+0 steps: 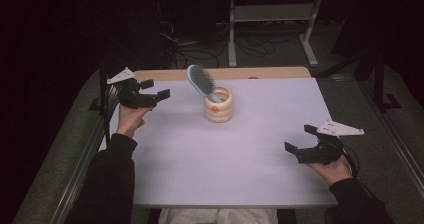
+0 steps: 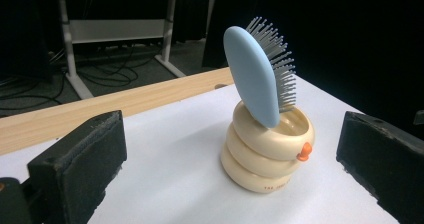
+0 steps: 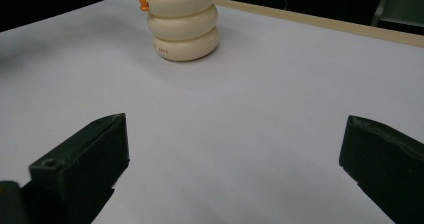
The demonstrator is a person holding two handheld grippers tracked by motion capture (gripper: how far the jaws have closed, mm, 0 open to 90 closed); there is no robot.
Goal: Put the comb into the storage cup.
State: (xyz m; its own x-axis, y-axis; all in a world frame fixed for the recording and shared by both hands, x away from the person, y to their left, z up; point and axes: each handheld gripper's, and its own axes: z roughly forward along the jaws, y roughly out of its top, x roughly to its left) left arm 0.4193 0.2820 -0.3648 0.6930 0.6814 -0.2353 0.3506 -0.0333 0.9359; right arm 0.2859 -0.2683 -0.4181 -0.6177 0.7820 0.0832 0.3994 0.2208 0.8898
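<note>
A cream ribbed cup (image 1: pixel 218 105) with a small orange knob stands near the table's back middle. A light blue hairbrush (image 1: pixel 201 81) stands in it, head up and leaning left. In the left gripper view the cup (image 2: pixel 267 151) and the hairbrush (image 2: pixel 257 81) sit just ahead between the jaws. My left gripper (image 1: pixel 156 90) hovers open to the left of the cup, holding nothing. My right gripper (image 1: pixel 299 139) is open near the table's front right, well away from the cup (image 3: pixel 184 21).
A white sheet (image 1: pixel 220 149) covers the table, with a wooden strip (image 1: pixel 260 73) along the far edge. A white metal frame (image 1: pixel 272 19) and cables lie on the dark floor behind.
</note>
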